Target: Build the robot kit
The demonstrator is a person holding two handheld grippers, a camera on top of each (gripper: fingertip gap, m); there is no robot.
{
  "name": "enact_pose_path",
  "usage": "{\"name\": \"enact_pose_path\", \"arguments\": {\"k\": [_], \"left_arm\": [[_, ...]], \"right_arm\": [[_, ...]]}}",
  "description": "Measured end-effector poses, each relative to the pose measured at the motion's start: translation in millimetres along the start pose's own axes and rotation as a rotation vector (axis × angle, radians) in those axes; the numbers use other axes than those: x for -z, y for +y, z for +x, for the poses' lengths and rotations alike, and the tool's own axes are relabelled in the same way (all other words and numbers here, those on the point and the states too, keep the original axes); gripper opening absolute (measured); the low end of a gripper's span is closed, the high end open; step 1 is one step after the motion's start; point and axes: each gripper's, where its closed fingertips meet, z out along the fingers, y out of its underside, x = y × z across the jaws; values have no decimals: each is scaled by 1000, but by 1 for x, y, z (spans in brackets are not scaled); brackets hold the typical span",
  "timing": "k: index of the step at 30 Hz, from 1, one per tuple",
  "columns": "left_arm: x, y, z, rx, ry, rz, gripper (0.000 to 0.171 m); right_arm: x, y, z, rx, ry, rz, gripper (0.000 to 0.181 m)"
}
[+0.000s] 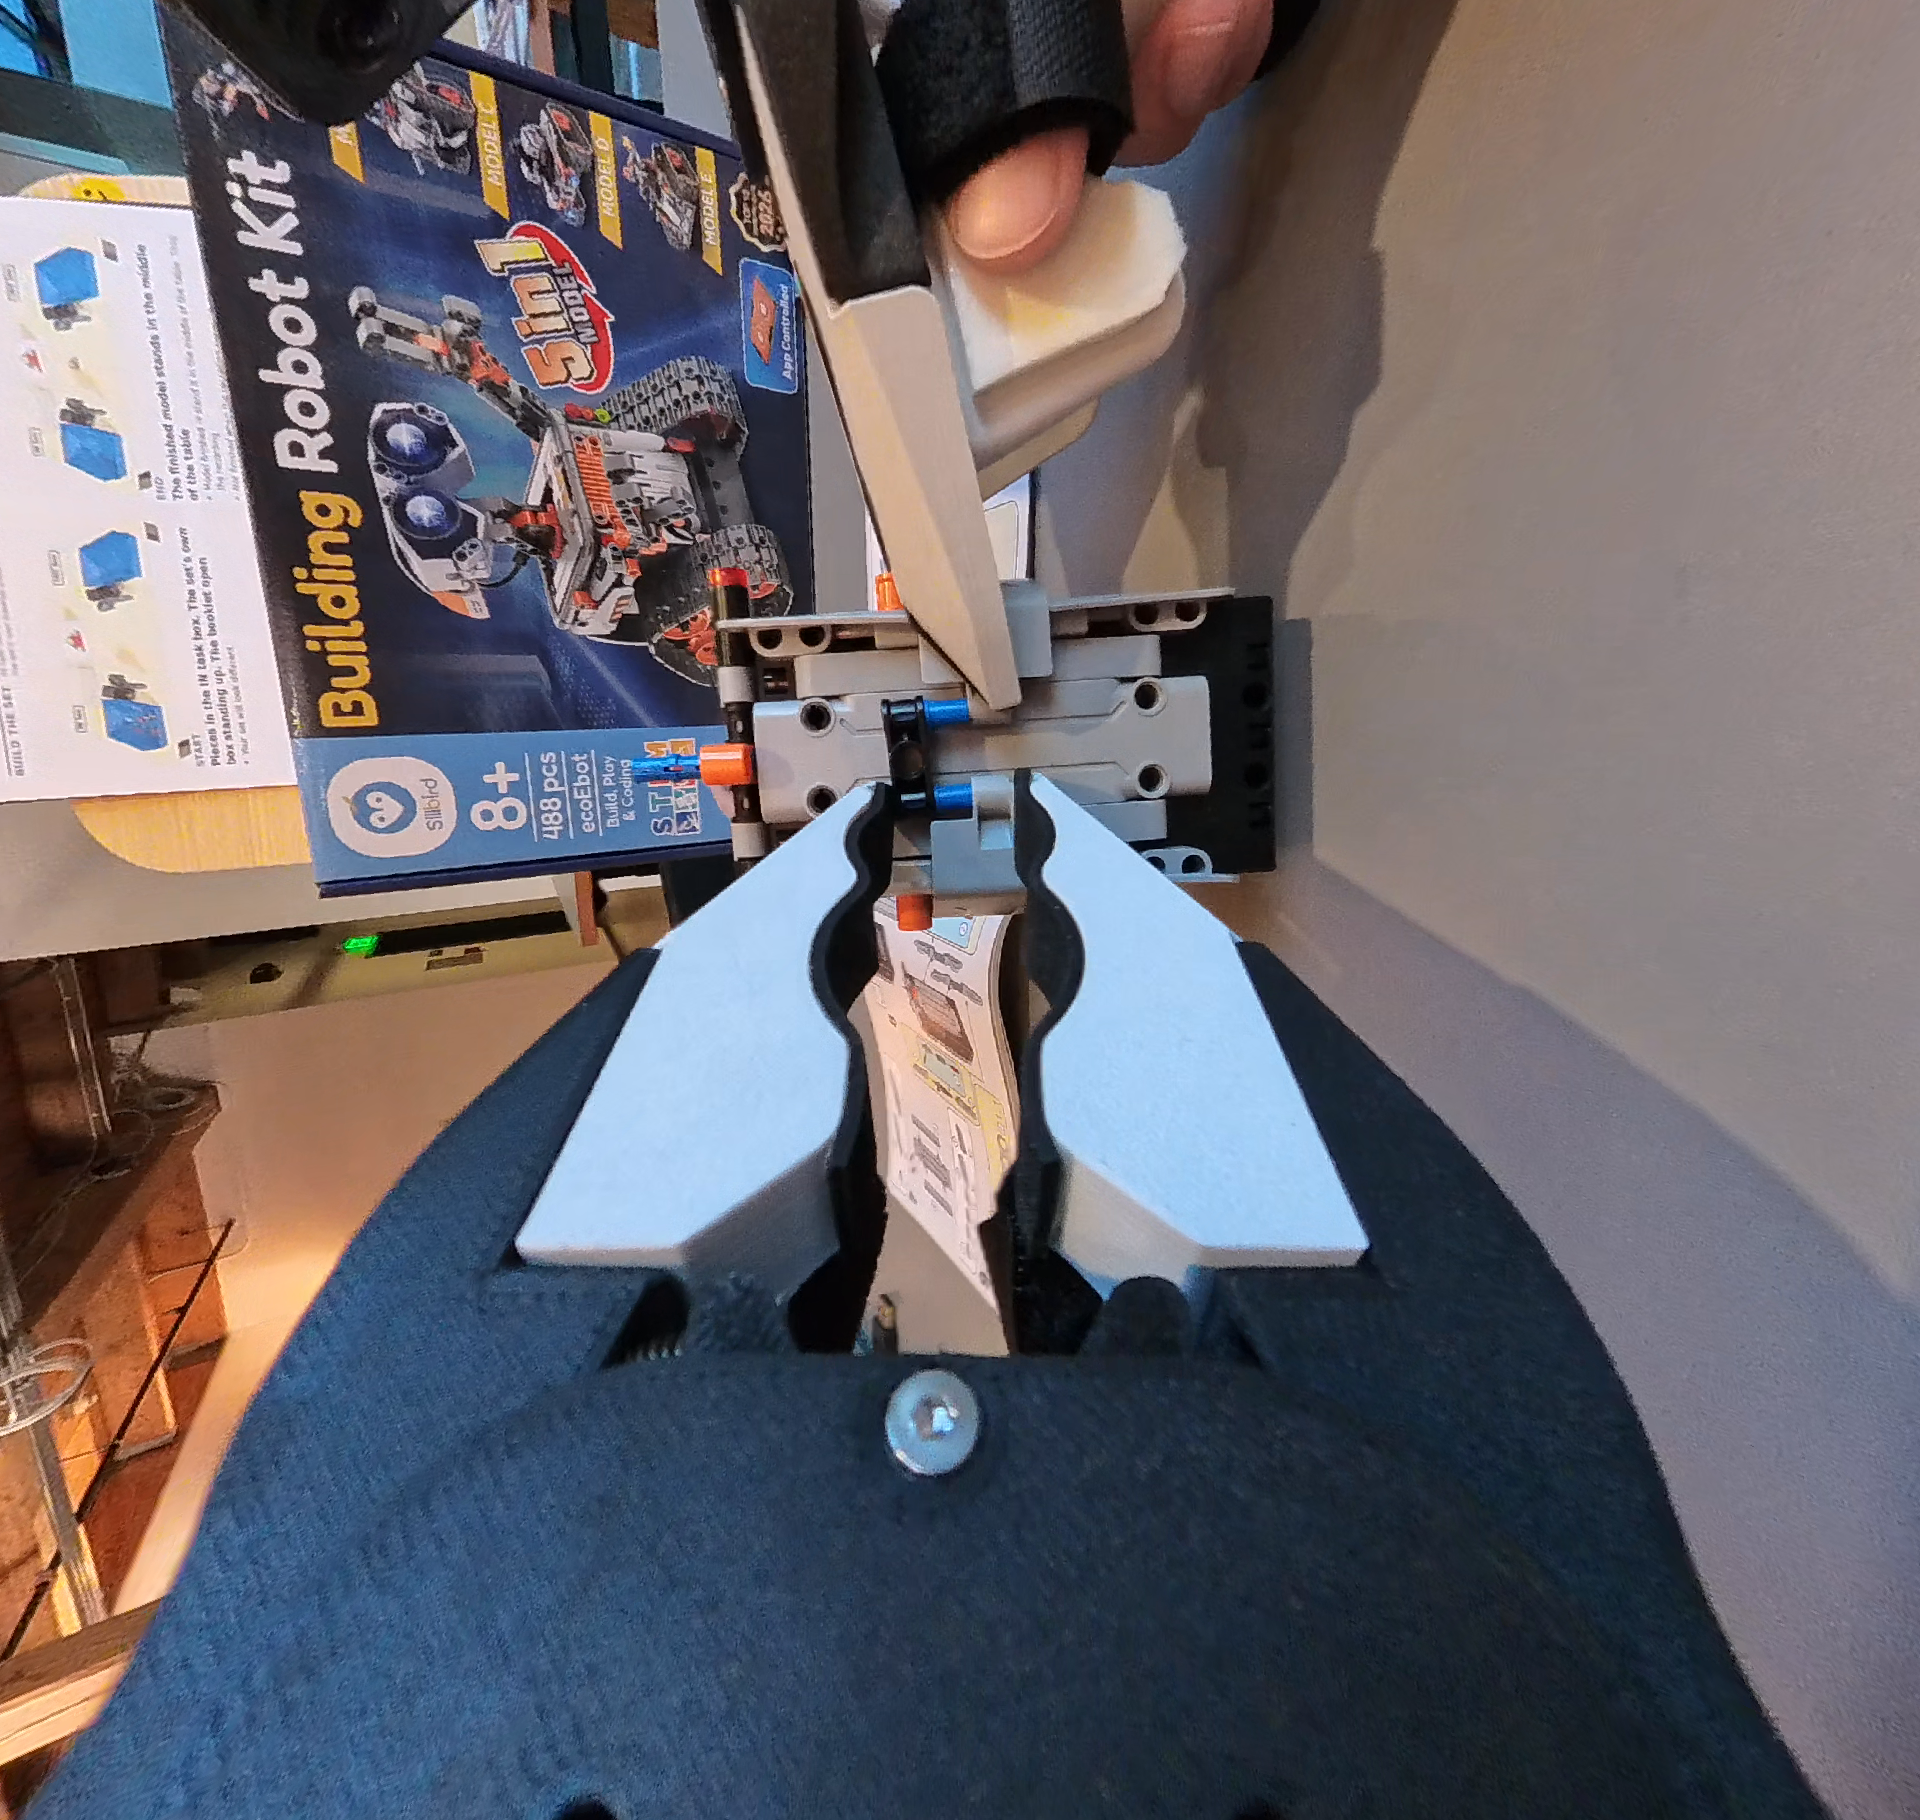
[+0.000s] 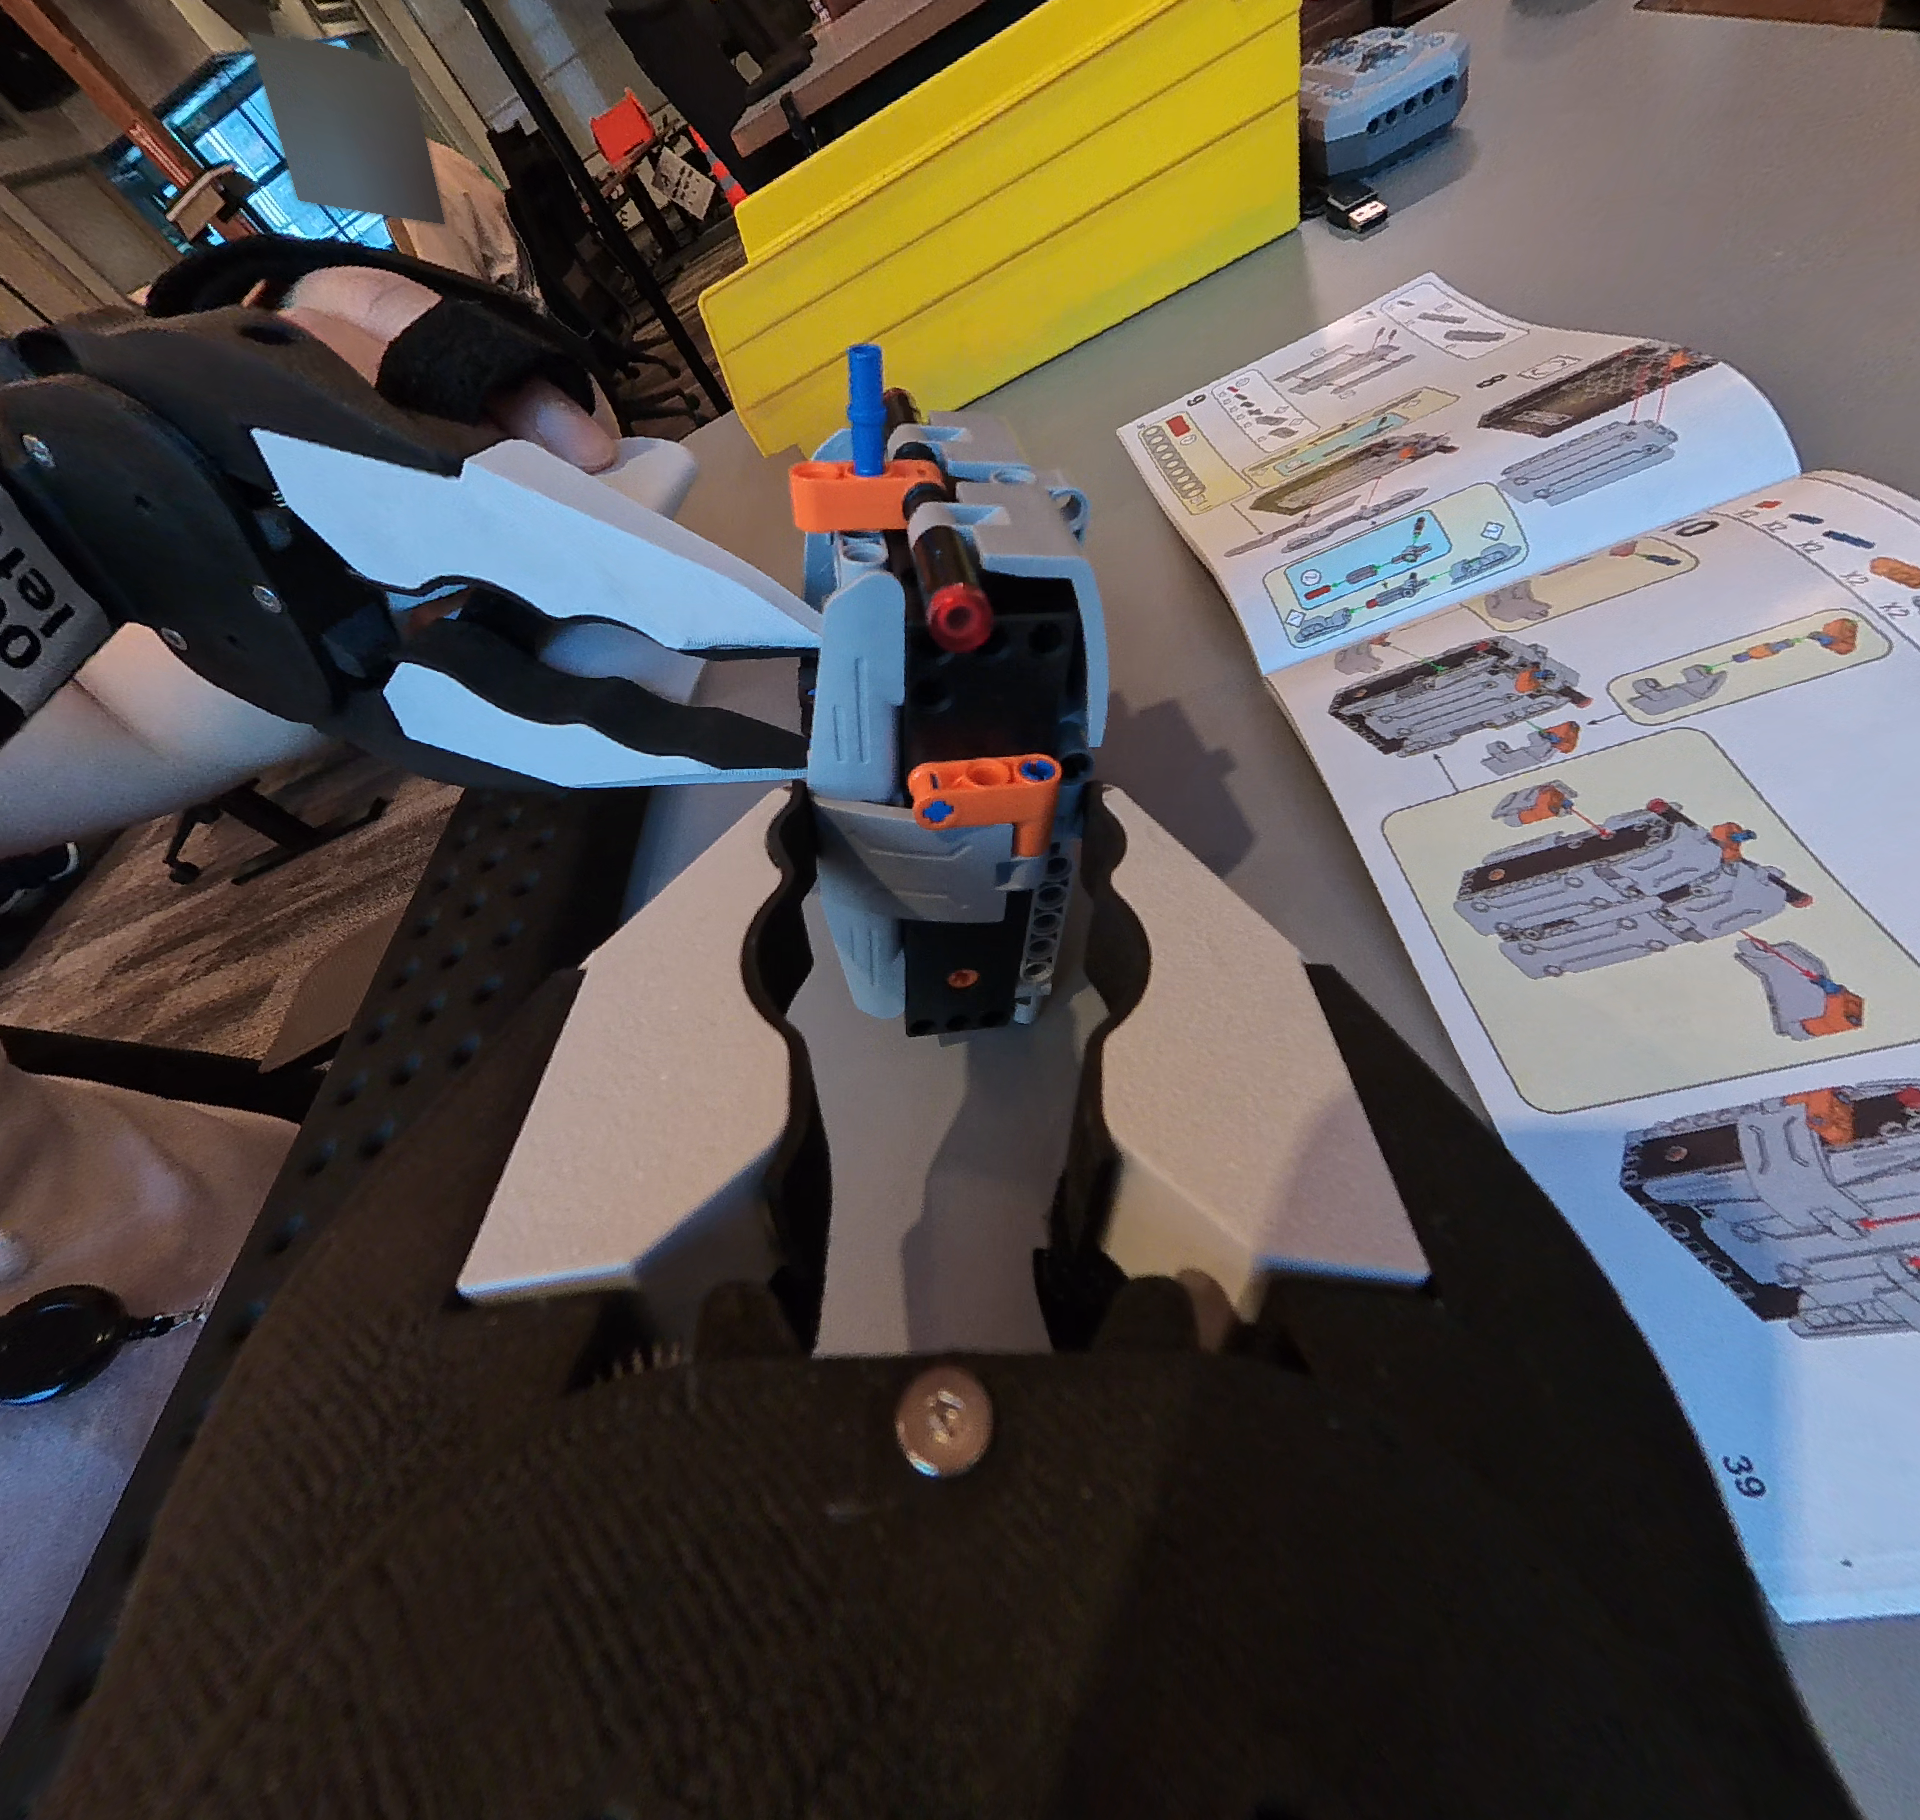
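Note:
A grey, black and orange brick model [image 2: 997,669] stands upright on the grey table [image 2: 1558,212]. My right gripper [image 2: 945,835] is shut on its lower half, one finger on each side. My left gripper [image 2: 808,705] comes in from the left and is closed on a grey panel piece [image 2: 857,700] on the model's side. In the left wrist view, which is rotated, my left gripper [image 1: 961,804] clamps that grey piece [image 1: 971,840] on the model [image 1: 1091,721]. The right gripper [image 1: 987,690] reaches the model from above, with a person's hand [image 1: 1039,191] on it.
An open instruction booklet [image 2: 1558,731] lies right of the model. A yellow bin [image 2: 1039,191] stands behind it, and a grey hub block [image 2: 1382,87] farther back. A blue kit box [image 1: 499,523] and a printed sheet [image 1: 114,503] stand behind. The table's edge is left of the model. My two grippers' fingertips are within a few centimetres of each other.

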Motion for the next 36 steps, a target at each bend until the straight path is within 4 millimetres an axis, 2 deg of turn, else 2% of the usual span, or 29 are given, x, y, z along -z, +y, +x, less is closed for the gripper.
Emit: {"name": "enact_pose_path", "arguments": {"k": [36], "left_arm": [[-5,2,-5,-13,-78,-43,21]], "right_arm": [[0,-1,5,-26,13,14,51]]}}
